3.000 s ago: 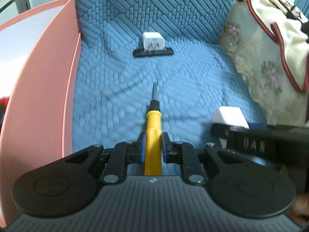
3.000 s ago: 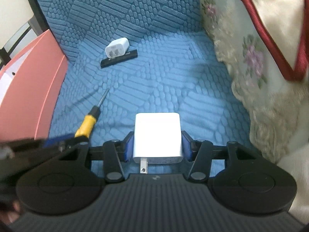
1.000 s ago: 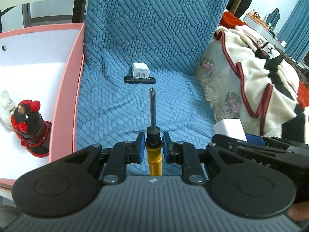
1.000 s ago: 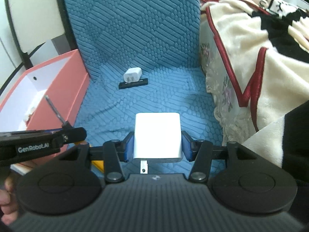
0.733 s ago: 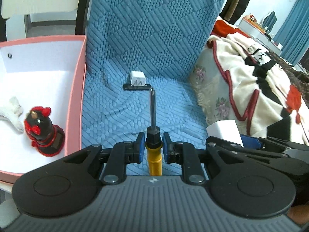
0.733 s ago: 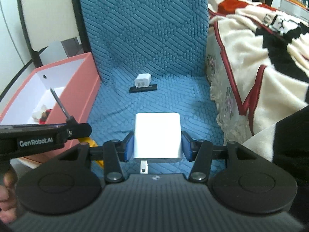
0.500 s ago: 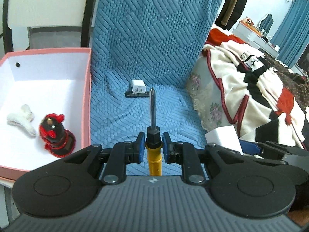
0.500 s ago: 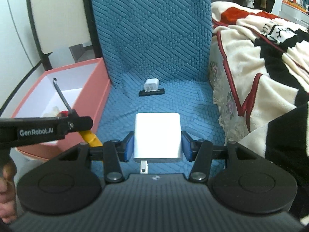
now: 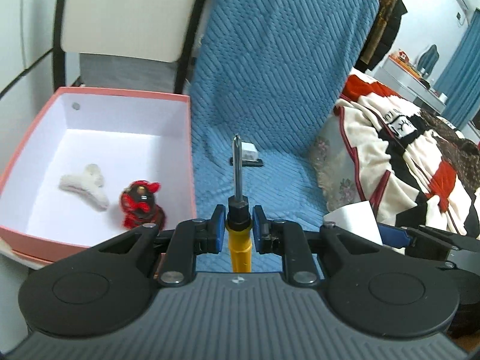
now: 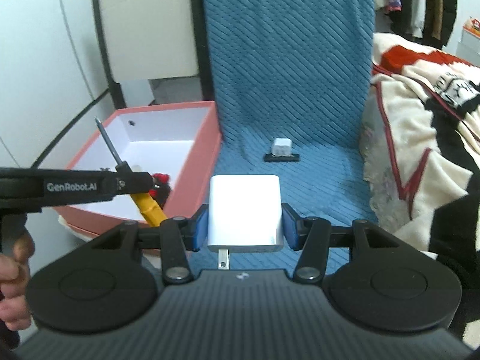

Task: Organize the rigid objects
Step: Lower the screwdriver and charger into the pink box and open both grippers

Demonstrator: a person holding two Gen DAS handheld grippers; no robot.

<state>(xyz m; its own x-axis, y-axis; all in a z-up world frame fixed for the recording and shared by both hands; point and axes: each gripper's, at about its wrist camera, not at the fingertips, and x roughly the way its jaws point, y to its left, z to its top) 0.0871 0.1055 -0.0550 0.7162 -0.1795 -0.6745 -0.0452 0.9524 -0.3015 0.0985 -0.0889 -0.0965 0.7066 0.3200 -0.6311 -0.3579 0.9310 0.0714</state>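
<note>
The left gripper [image 9: 238,228] is squeezed tight on the yellow screwdriver [image 9: 239,241]. It holds the handle close to the metal part, so the thin tip points straight up to 12 o'clock and does not wobble. The right gripper [image 10: 244,228] is pinched on the white charger [image 10: 244,211]. It presses the two flat sides, and the metal prong sticks back toward 6 o'clock.

Both things are up in the air, off the blue cushion [image 9: 270,186]. I think that is so they can be carried to the pink box [image 9: 99,94]. In the left view the box sits at 9 o'clock, open on top. Inside are a red and black toy [image 9: 141,205] and a white fuzzy thing [image 9: 85,186].

Far up at 12 o'clock, another small white charger [image 10: 281,147] lies against a black bar [image 10: 281,158] on the cushion. It probably goes in next.
</note>
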